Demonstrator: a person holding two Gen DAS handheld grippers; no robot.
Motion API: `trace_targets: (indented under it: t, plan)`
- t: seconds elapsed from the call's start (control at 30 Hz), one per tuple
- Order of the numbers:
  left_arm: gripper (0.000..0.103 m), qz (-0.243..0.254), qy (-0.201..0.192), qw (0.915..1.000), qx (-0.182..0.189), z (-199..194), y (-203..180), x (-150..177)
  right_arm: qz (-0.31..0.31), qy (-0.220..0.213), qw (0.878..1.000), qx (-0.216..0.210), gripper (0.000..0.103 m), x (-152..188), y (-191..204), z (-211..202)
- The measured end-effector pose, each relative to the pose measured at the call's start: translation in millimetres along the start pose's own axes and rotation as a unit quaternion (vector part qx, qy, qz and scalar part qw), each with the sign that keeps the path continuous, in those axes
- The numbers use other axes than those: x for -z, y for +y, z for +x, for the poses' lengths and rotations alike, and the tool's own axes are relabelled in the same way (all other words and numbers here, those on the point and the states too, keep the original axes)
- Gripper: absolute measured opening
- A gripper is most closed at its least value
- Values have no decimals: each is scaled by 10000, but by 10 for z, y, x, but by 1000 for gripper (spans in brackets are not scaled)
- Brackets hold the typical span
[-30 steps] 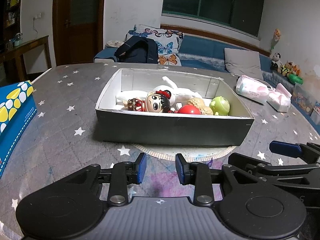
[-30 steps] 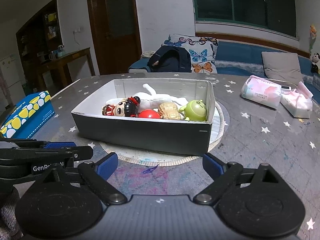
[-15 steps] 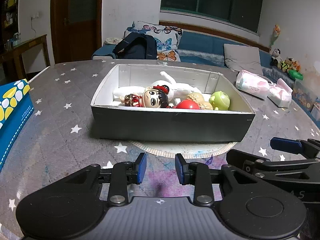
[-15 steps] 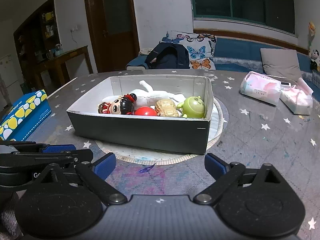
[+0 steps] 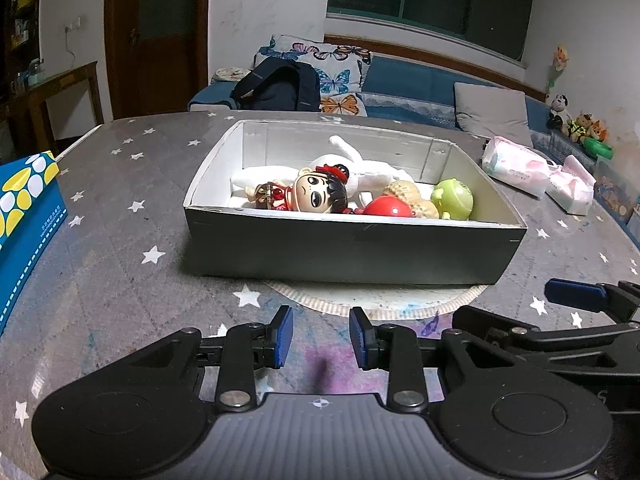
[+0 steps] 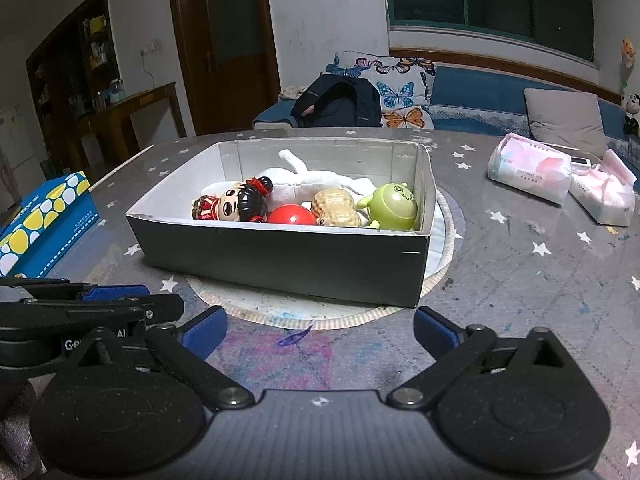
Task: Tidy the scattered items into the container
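- Pictured on a star-patterned table [image 5: 120,208]: black box [image 5: 352,248] standing on a round mat [image 6: 444,240], already filled with a doll [image 5: 316,194], red ball [image 5: 386,207], peanut toy [image 6: 335,208], green figure [image 5: 454,199] and white plush [image 6: 320,182].
- Nothing loose left in front of the box; only pink tissue packs [image 6: 528,174] far right and a blue tissue box [image 5: 24,216] at the left edge, so likely at the end of tidying.
- Possible slip from here: a careless reach knocking the near wall and sliding the box off its mat, or mistaking the tissue packs for scattered items.
- Left gripper [image 5: 320,338] hovering over bare tabletop near the mat, jaws moderately parted, just been closing slightly, nothing between them, touching nothing.
- Right gripper [image 6: 320,332] spread wide, jaws just been opening, empty, low before the box's near wall without contact.
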State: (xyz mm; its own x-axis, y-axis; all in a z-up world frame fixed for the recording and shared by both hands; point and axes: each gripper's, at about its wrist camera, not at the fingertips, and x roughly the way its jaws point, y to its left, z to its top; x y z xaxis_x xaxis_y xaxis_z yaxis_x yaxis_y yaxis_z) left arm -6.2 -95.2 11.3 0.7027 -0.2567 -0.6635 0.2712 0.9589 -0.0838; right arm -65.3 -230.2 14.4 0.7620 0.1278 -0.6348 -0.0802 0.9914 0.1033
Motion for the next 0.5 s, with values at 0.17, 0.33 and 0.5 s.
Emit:
trace_targets:
  t: [0.17, 0.33, 0.5]
  plan:
    - [32, -7, 9, 10000, -19, 39, 0, -13, 15, 37, 10000, -7, 103, -7, -17, 48]
    - [32, -44, 37, 10000, 18, 85, 13, -19, 39, 73, 10000, -4, 103, -7, -32, 88]
    - [30, -56, -24, 10000, 49, 90, 7, -34, 41, 65, 10000, 25, 103, -2, -41, 106]
